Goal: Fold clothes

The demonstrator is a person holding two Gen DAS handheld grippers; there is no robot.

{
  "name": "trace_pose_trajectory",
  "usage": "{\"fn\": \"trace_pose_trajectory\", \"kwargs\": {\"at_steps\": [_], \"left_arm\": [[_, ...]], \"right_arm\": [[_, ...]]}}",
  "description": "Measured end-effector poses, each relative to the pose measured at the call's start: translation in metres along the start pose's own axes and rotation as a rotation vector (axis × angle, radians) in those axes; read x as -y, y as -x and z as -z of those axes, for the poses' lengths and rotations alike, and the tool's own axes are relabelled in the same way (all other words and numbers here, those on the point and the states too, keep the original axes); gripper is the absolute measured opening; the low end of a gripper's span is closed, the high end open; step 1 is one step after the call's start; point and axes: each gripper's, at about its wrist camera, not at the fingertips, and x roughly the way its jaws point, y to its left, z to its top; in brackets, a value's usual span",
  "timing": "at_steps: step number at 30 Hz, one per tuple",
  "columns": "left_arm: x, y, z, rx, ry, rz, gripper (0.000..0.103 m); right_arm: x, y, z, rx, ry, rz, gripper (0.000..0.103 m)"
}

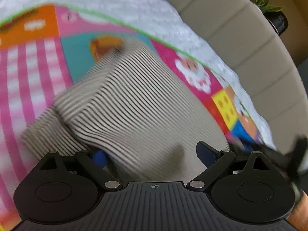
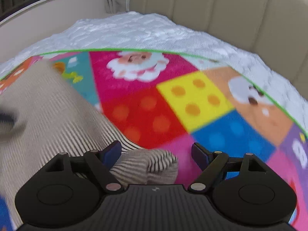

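Lying on the colourful play mat (image 2: 173,104), the striped top (image 1: 134,100) is part-folded; both the left gripper (image 1: 152,154) and right gripper (image 2: 156,154) straddle its near edge with jaws spread, apparently poised to pinch.

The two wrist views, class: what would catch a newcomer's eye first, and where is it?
The bright patchwork play mat with its green edge fills the middle, spread over a white bedcover. A beige striped garment lies on the mat, partly folded, close in front of both open grippers. Behind stands a beige padded headboard.
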Motion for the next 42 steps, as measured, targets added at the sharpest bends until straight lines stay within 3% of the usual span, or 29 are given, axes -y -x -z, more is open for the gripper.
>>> {"fn": "trace_pose_trajectory", "kwargs": {"at_steps": [4,8,15,20,23,28,35,42], "left_arm": [[-0.006,-0.006,-0.011,0.056,-0.065,-0.042,0.096],[0.004,0.013,-0.004,0.042,-0.039,-0.099,0.096],[0.019,0.066,0.034,-0.053,-0.013,-0.067,0.098],[0.02,0.056,0.065,-0.177,0.022,-0.039,0.098],[0.018,0.041,0.073,-0.199,0.041,-0.06,0.098],[0.012,0.03,0.063,-0.168,0.075,-0.032,0.096],[0.015,0.007,0.027,-0.126,0.051,-0.015,0.093],[0.012,-0.002,-0.009,-0.042,-0.008,-0.074,0.089]], "right_arm": [[-0.014,0.024,0.026,-0.033,-0.018,-0.033,0.081],[-0.029,0.04,0.046,-0.012,0.03,-0.029,0.086],[-0.028,0.051,0.049,0.049,0.041,-0.005,0.091],[-0.036,0.076,0.046,0.167,0.097,-0.021,0.091],[-0.041,0.082,0.043,0.183,0.117,-0.049,0.091],[-0.045,0.071,0.045,0.148,0.151,-0.049,0.091],[-0.043,0.062,0.052,0.065,0.048,-0.106,0.091],[-0.076,0.068,0.058,0.042,0.099,-0.18,0.091]]}}
